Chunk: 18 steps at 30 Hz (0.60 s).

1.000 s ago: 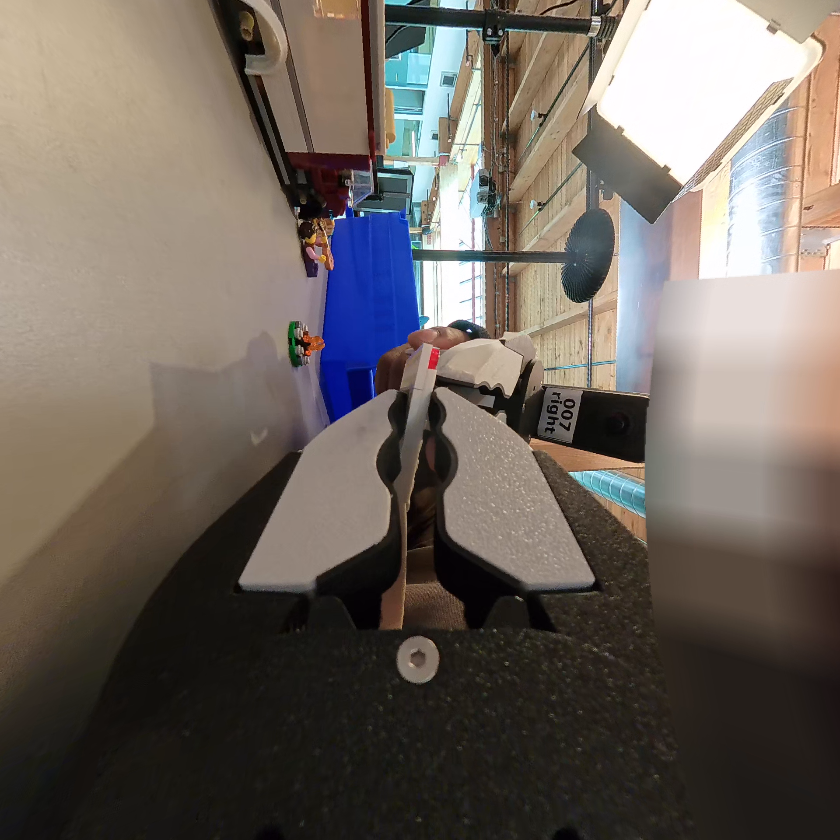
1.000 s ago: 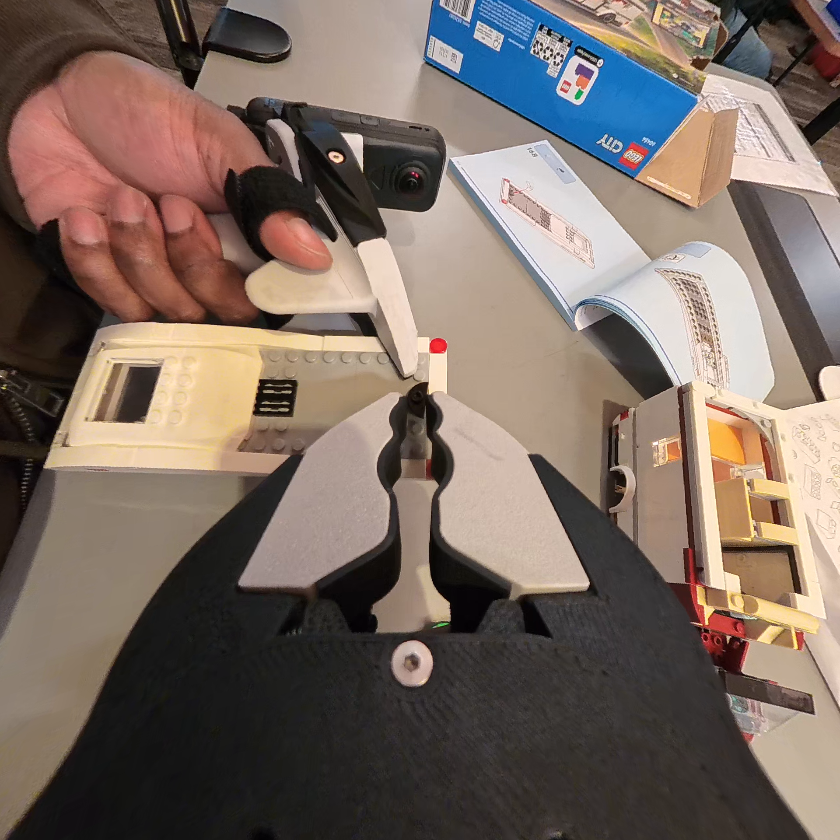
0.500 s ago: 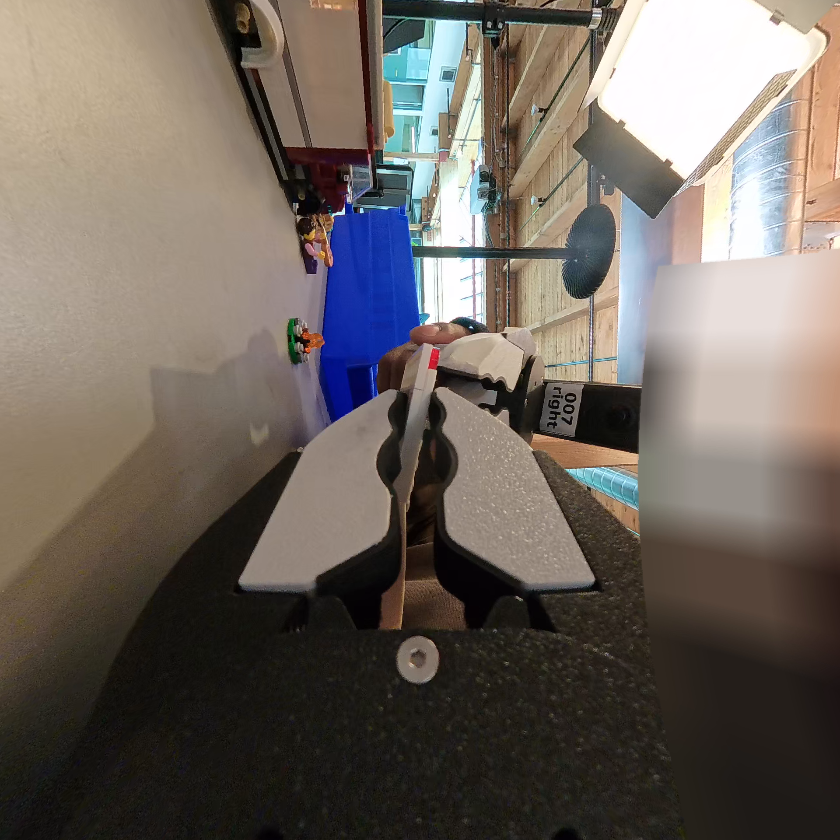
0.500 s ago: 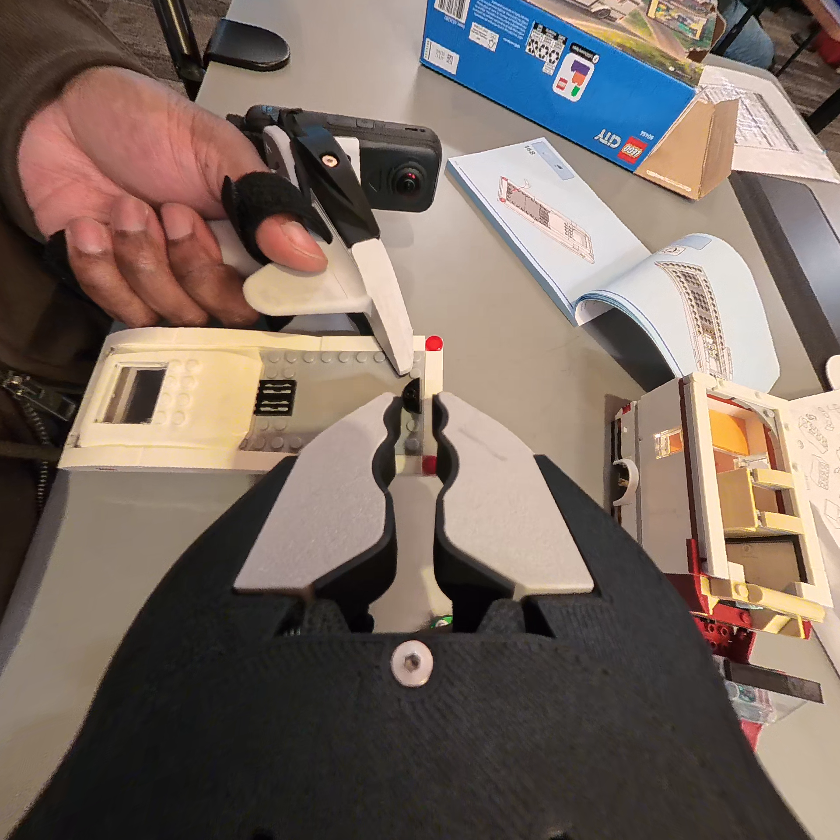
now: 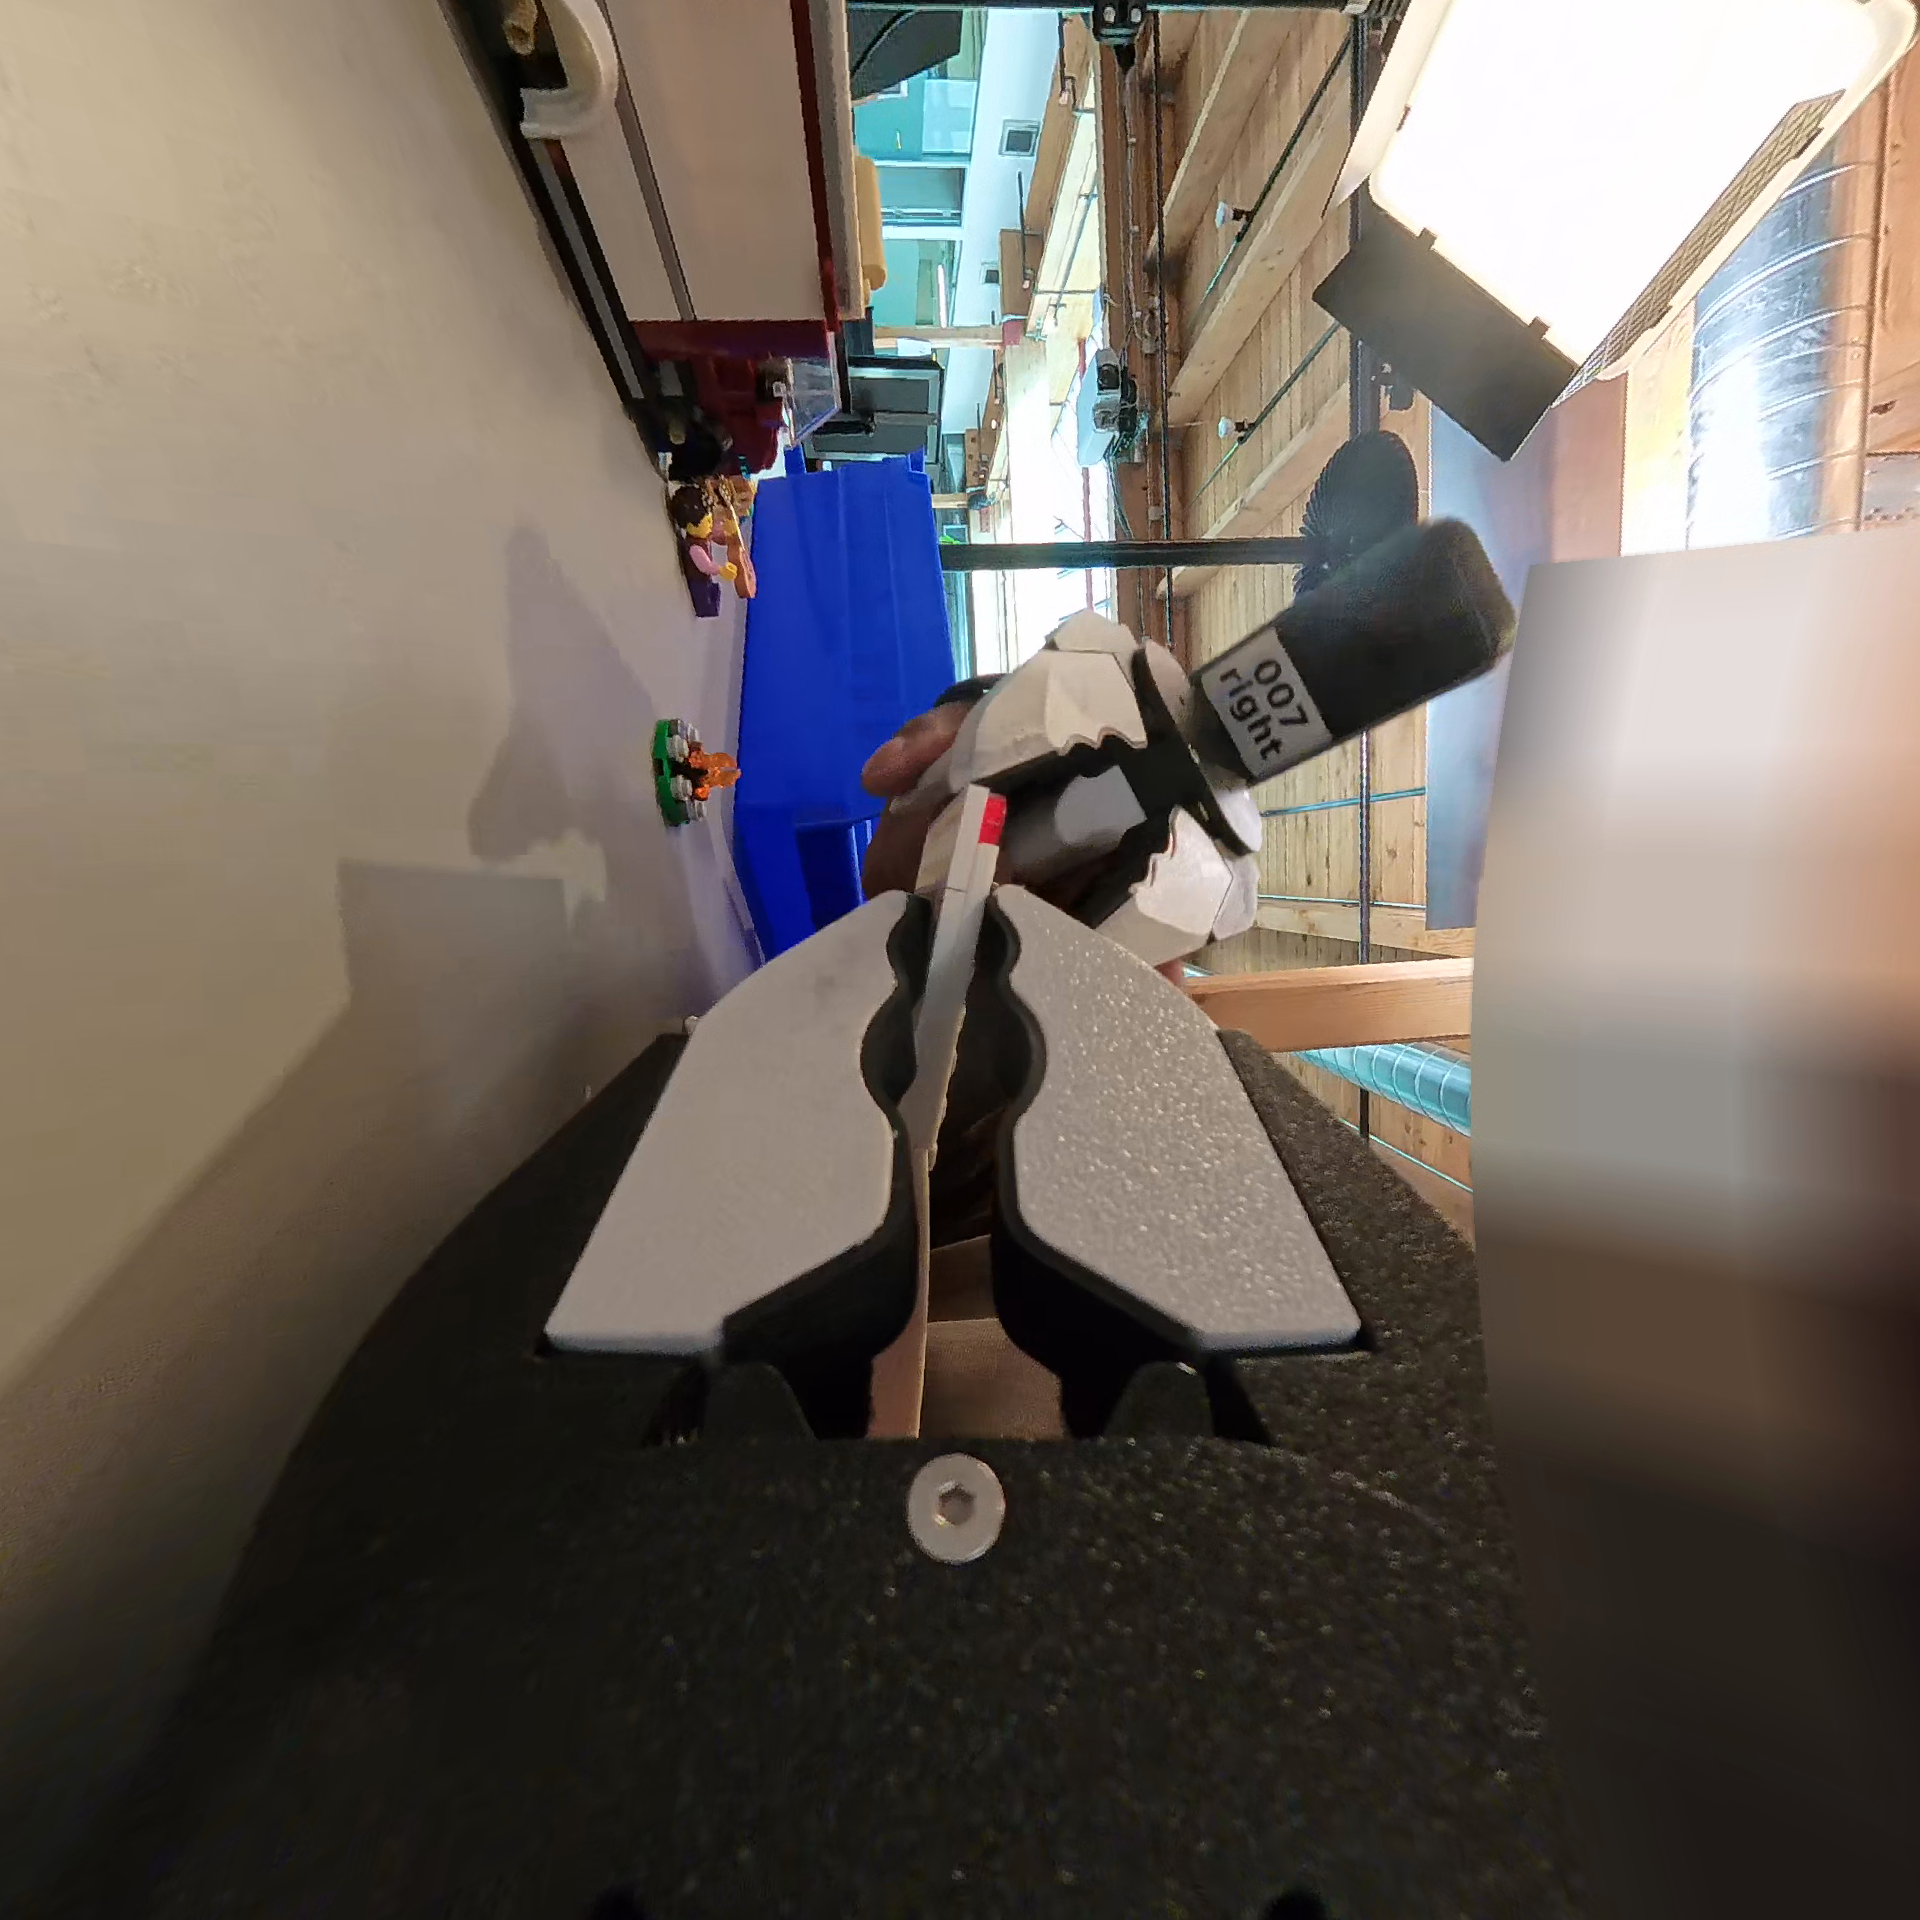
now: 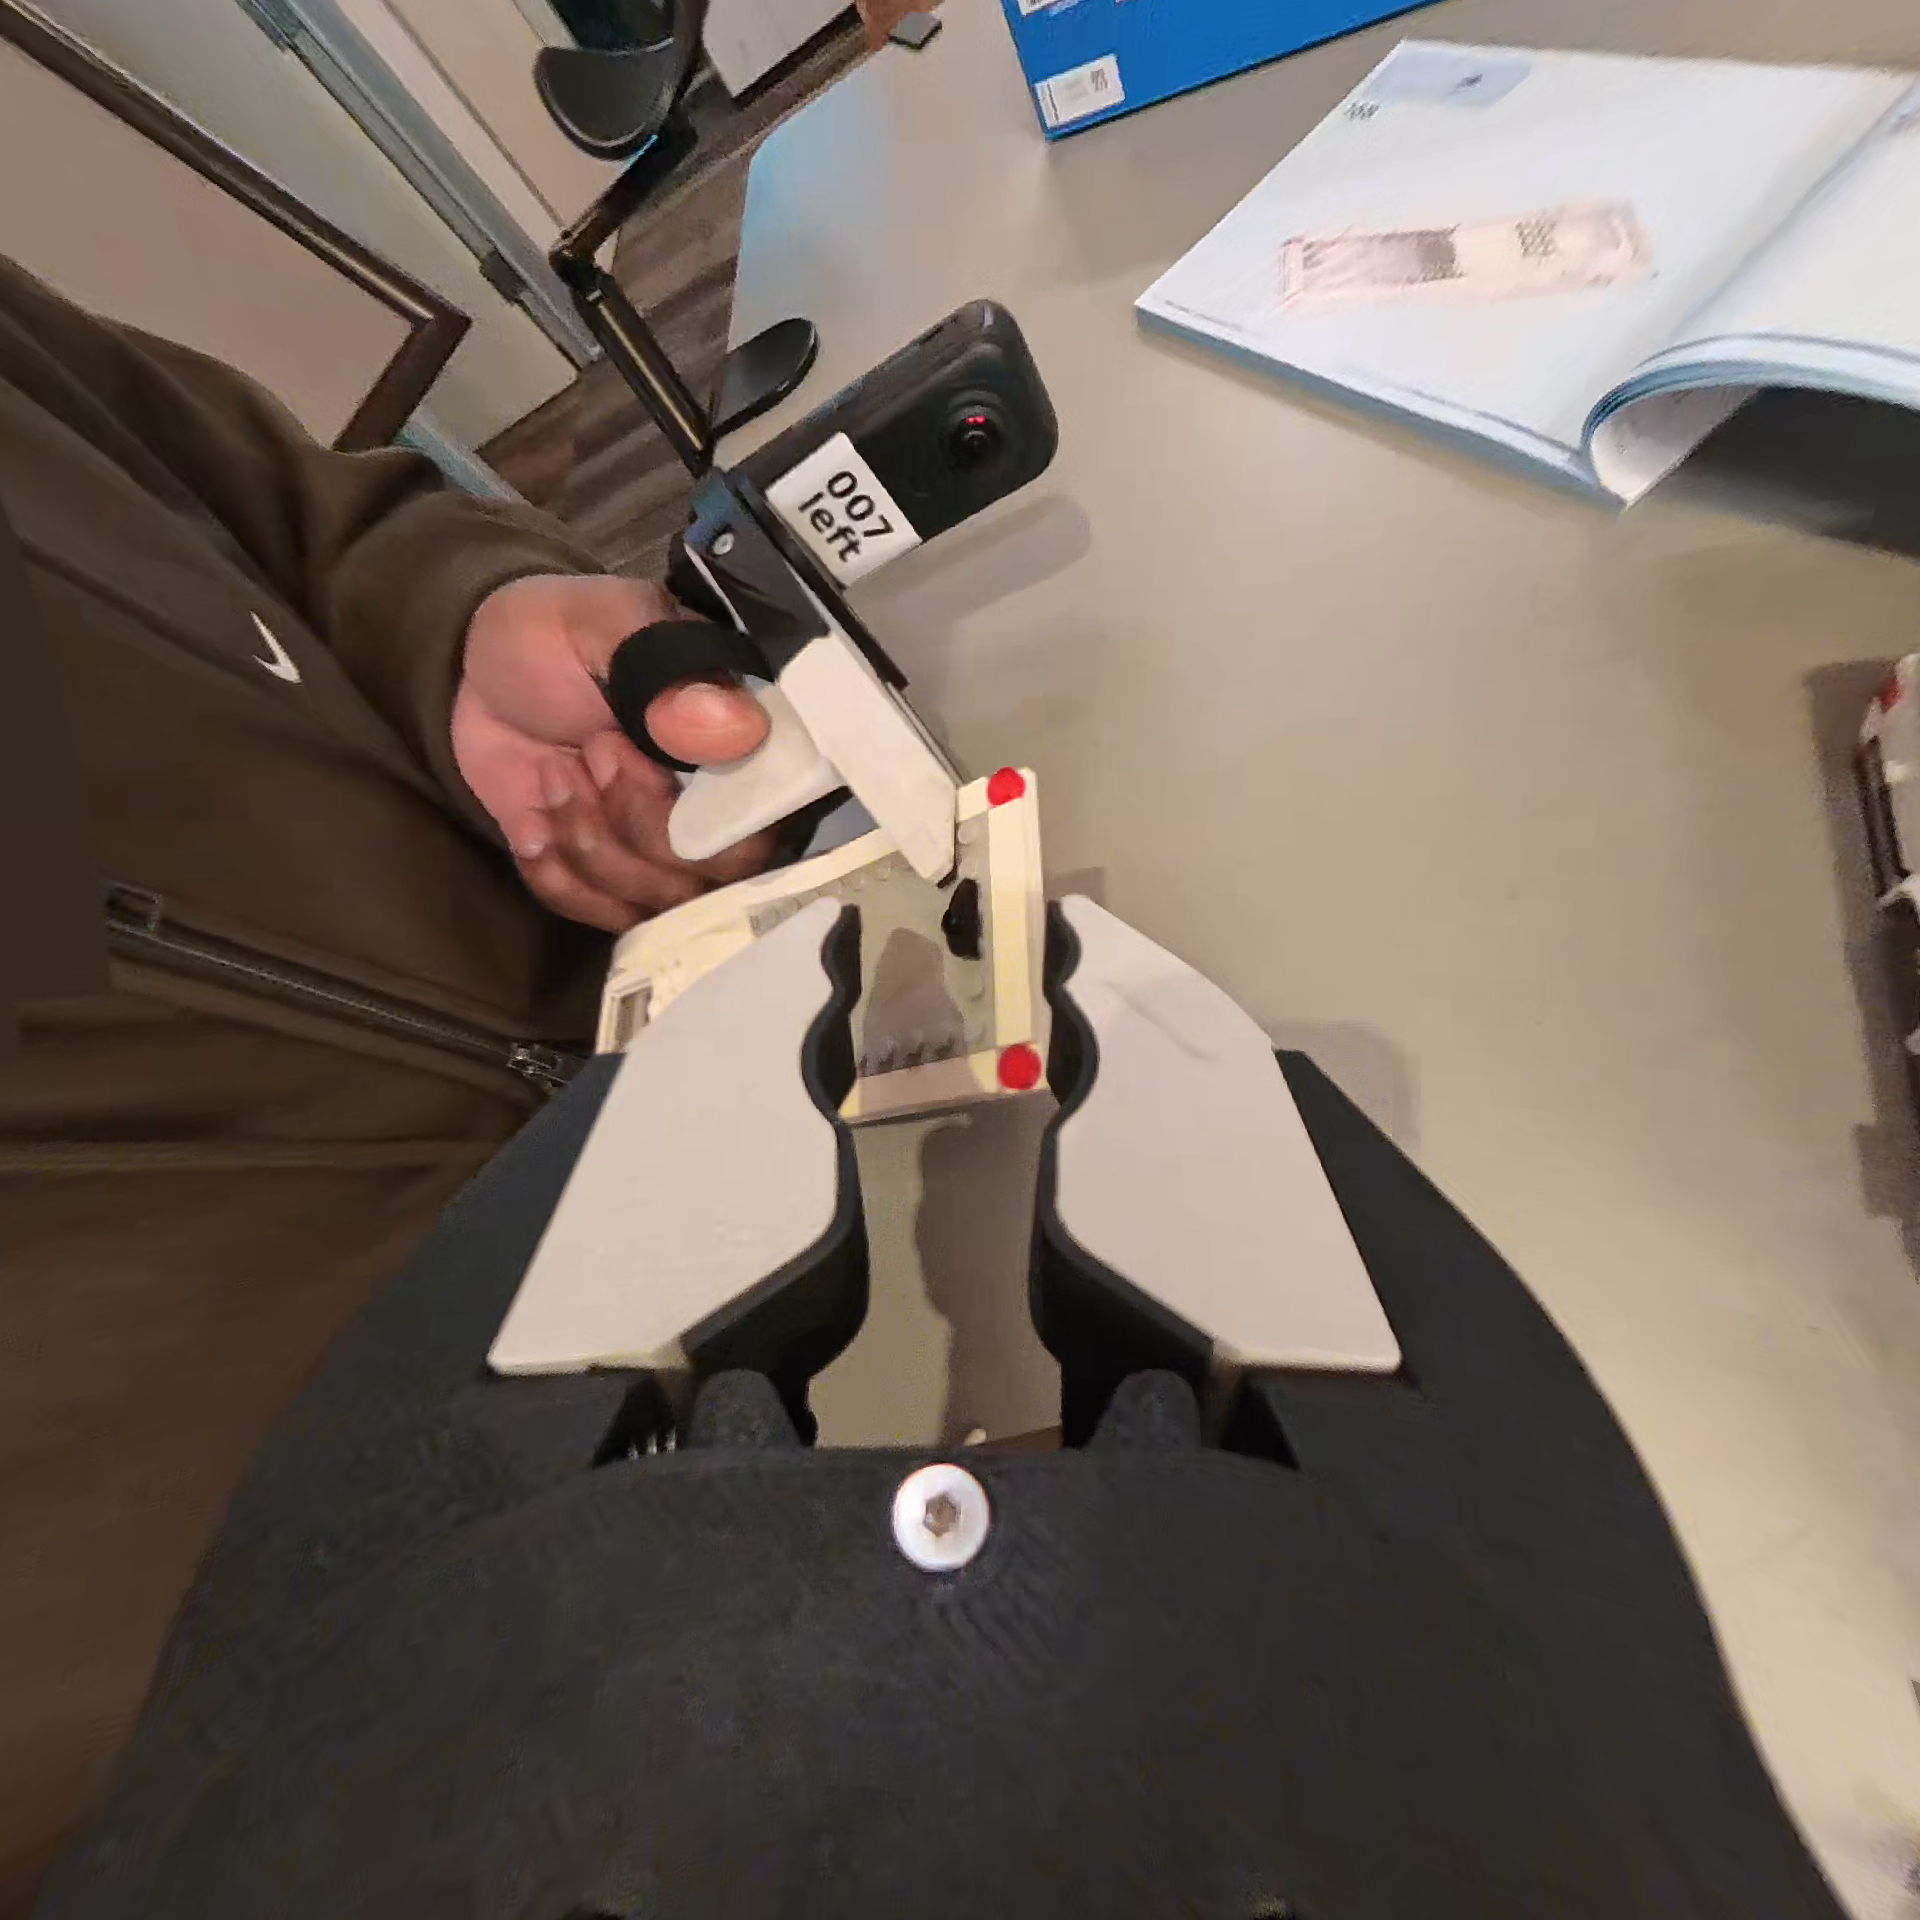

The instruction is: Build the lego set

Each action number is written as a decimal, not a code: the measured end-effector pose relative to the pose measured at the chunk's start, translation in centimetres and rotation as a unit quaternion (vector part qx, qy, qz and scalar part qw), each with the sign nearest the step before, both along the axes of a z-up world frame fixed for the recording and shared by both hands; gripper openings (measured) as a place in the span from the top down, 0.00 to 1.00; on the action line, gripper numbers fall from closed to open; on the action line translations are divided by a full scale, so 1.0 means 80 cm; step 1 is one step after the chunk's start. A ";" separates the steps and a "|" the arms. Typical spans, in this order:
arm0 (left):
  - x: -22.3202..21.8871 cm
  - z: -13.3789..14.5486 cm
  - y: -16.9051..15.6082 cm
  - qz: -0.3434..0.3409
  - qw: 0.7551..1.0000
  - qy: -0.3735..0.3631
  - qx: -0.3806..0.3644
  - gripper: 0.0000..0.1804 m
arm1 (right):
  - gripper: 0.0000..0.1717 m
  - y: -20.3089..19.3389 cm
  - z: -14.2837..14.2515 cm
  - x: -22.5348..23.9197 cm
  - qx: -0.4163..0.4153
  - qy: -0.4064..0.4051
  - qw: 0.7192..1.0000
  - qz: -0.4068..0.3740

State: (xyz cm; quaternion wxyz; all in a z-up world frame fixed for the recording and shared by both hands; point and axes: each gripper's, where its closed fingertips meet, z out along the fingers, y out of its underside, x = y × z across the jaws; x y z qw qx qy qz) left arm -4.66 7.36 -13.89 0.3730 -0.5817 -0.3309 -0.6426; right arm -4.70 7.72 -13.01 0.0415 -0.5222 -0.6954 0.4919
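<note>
1. The left claw [image 5: 951,914] was closed on a thin cream and grey panel [image 5: 940,997], with both pads pressed flat against its faces. The panel was met edge-on and stuck out past the fingertips to a red-tipped corner.
2. The right claw [image 6: 948,920] stood spread, with the panel's short red-studded end lying between its fingers. No pinch could be made out there.
3. The panel was held clear of the table [image 6: 1351,727] and tilted. Its long axis ran from the right claw away to the left, toward the person's jacket. The red studs [image 6: 1006,787] marked the end nearer the right claw.
4. A small black piece [image 6: 961,920] sat on the panel's grey face, just beside the cream end strip and close under the left claw's tip.
5. Of the two, the left claw alone was seen to carry the panel, pinching its far long edge by the upper stud. The right claw was the nearer to the black piece.
6. An open booklet [image 6: 1558,260] lay toward the table's far right edge, and a blue box [image 6: 1143,52] lay at the far edge. Nothing inside the box could be seen.
7. A blue bin [image 5: 842,675] stood on the table beyond the claws, with its contents hidden. Beside it lay a green disc [image 5: 681,774] and a small figure [image 5: 712,561].
</note>
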 end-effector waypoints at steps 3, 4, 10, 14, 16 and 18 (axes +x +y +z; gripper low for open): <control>0.003 0.002 -0.001 -0.008 1.000 -0.001 0.008 0.95 | 0.80 0.001 -0.003 -0.002 -0.018 -0.039 0.999 0.002; 0.005 0.003 -0.001 -0.013 1.000 -0.001 0.012 0.95 | 0.80 0.001 -0.003 -0.001 -0.023 -0.049 0.998 0.005; 0.011 0.009 -0.004 -0.030 0.999 0.004 0.031 0.95 | 0.80 -0.002 0.001 0.008 -0.037 -0.090 0.995 0.030; 0.014 0.011 -0.006 -0.037 0.999 0.008 0.037 0.95 | 0.81 -0.005 0.002 0.008 -0.047 -0.096 0.994 0.034; 0.015 0.012 -0.006 -0.040 0.998 0.009 0.039 0.95 | 0.81 -0.005 0.000 0.007 -0.051 -0.099 0.993 0.032; 0.016 0.013 -0.007 -0.042 0.998 0.012 0.043 0.95 | 0.83 -0.005 -0.003 0.007 -0.054 -0.103 0.993 0.031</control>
